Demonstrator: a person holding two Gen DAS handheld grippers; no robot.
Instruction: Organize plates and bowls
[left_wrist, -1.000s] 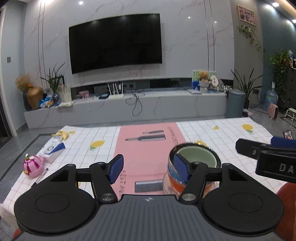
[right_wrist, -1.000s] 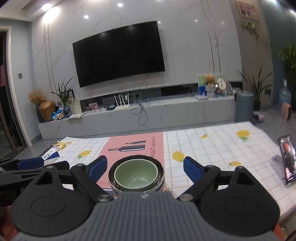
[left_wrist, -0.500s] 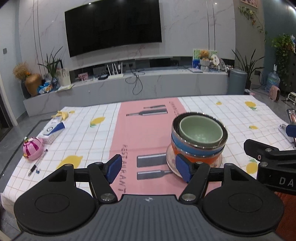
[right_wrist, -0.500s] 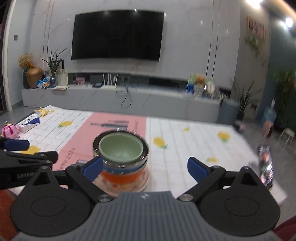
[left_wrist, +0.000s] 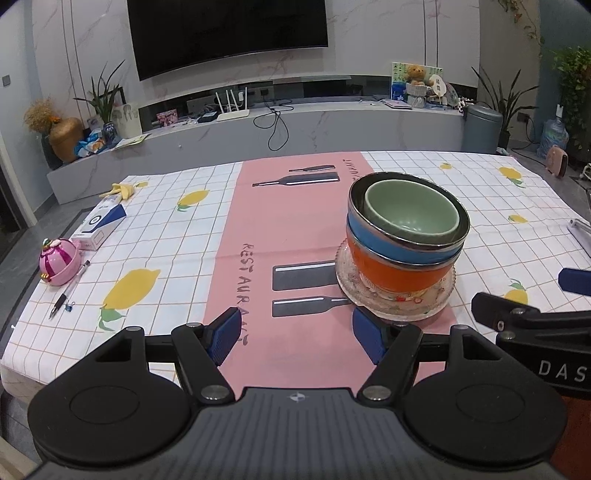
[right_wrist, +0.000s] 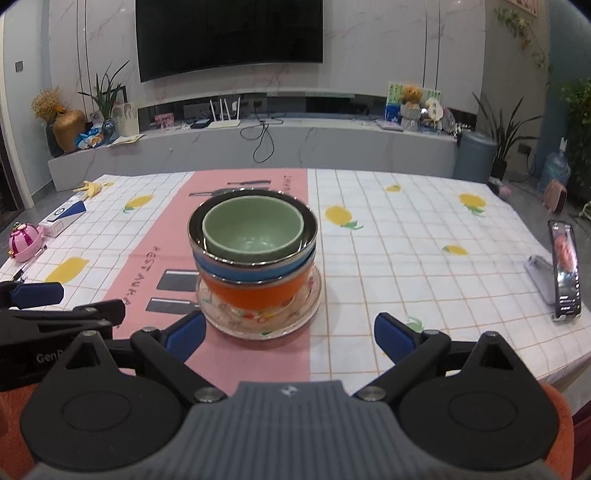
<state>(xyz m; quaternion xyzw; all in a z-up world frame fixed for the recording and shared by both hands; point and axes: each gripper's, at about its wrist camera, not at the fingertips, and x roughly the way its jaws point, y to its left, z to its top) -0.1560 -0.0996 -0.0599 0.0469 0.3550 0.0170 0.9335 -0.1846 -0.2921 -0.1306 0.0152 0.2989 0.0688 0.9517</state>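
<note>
On the pink strip of the tablecloth (left_wrist: 280, 221) covering the counter sits a clear glass plate (left_wrist: 395, 295) with a floral print, and it's carrying a whole nest: orange bowl (left_wrist: 395, 275) at the bottom, blue bowl (left_wrist: 384, 240) inside that, both steel-rimmed, then a pale green bowl (left_wrist: 412, 212) on top, empty. Both sets of fingers are spread wide and gripping nothing: left gripper (left_wrist: 295, 334) just short of the plate, right gripper (right_wrist: 290, 332) too, straddling its near edge.
</note>
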